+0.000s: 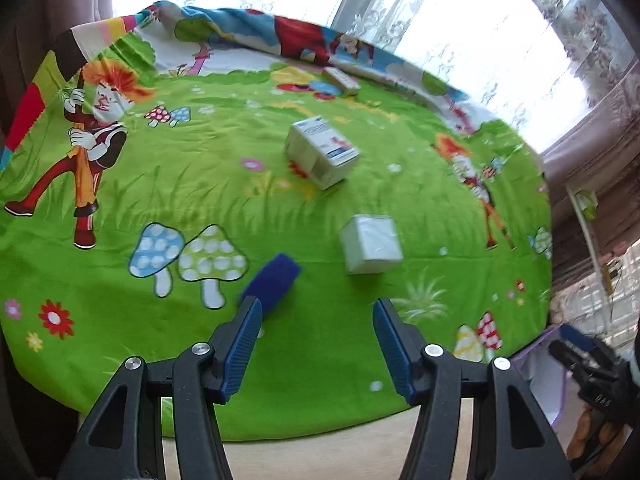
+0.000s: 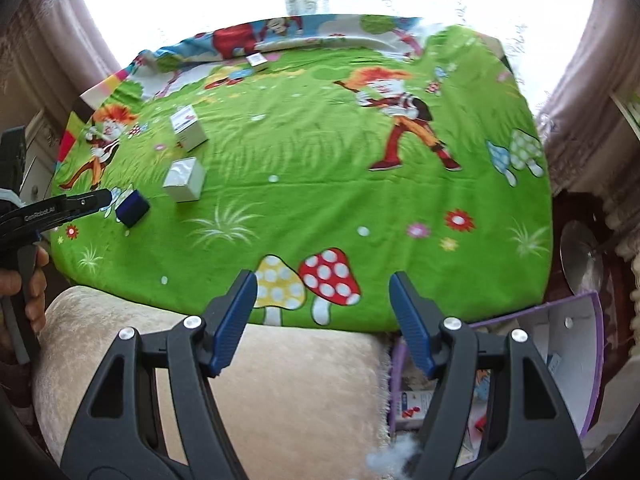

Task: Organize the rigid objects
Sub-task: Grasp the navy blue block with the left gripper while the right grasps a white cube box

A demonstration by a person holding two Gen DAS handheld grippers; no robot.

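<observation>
On the green cartoon cloth [image 1: 200, 208] lie a dark blue box [image 1: 272, 278], a plain white box [image 1: 371, 244], a white box with blue print [image 1: 320, 150] and a small flat box [image 1: 341, 80] at the far edge. My left gripper [image 1: 318, 340] is open and empty, just short of the blue box, which sits by its left finger. In the right wrist view the same boxes show at the left: blue [image 2: 132, 208], white [image 2: 185, 179], printed [image 2: 188, 127], small [image 2: 257, 61]. My right gripper [image 2: 322, 312] is open and empty over the cloth's near edge.
A purple-rimmed container [image 2: 576, 360] with several items inside stands low at the right, beside a beige padded armrest [image 2: 288, 392]. It also shows in the left wrist view [image 1: 540, 364]. Lace curtains and a window lie behind the table. The left gripper's body [image 2: 48, 212] shows at the left edge.
</observation>
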